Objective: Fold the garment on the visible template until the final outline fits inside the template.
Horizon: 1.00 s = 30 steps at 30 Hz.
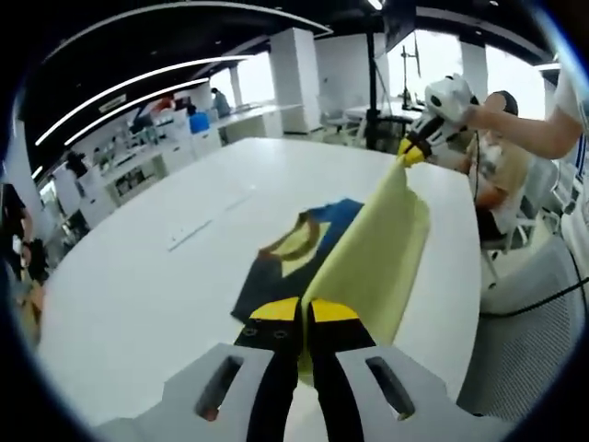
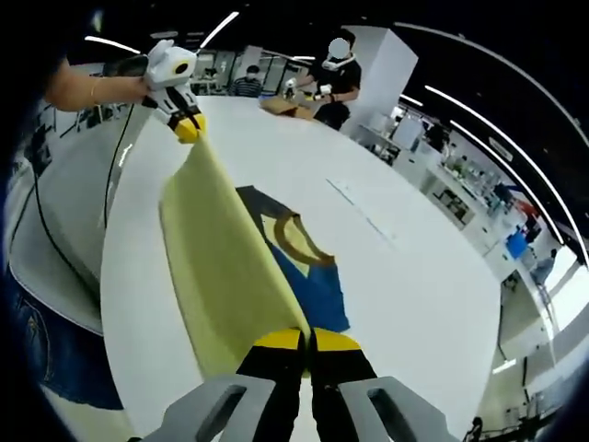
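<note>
The left gripper (image 1: 306, 311), its yellow-tipped jaws pressed together, is pinching one corner of the garment (image 1: 368, 249). The right gripper (image 2: 306, 341) is pinching the opposite corner, jaws likewise closed. Between them the pale yellow, smooth cloth is hanging as a taut, lifted sheet. Below and ahead of each gripper, the garment's dark blue part with its curved brown neckline is lying flat on the round white table (image 1: 156, 285).
</note>
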Available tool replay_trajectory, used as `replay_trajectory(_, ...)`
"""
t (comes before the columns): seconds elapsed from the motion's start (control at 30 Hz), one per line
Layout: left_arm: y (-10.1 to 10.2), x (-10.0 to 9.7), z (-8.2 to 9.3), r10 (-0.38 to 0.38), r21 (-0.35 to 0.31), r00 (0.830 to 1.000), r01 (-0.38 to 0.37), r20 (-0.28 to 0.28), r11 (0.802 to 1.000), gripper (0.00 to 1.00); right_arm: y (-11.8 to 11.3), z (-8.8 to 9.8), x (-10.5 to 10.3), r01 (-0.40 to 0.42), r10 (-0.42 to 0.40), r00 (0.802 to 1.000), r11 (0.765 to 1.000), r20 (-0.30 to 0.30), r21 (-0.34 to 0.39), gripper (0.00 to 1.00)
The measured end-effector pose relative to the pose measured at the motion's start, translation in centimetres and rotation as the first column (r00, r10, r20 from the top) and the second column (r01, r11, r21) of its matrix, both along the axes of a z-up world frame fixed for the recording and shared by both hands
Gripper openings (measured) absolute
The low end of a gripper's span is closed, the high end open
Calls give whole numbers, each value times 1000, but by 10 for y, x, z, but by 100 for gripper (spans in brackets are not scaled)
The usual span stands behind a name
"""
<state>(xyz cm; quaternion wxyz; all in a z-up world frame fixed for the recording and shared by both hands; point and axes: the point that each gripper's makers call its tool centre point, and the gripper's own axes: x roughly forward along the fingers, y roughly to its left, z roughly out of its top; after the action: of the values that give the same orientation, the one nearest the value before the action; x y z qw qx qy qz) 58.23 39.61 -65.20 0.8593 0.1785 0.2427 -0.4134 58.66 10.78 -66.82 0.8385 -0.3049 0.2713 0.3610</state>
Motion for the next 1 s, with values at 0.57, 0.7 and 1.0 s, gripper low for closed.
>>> replay_trajectory(0.57,0,53,15,89,-26,993,-87,81,996,0,-3,11,50,71,-60,991,993,117,-96,0)
replay_trajectory(0.7,-2,62,12,98,-8,991,-98,91,995,0,-4,8,60,81,-65,989,989,130,-121,0)
replay_trajectory(1.0,0,83,-1,126,1,989,-126,82,992,0,-6,-4,88,149,-134,980,984,143,-99,0)
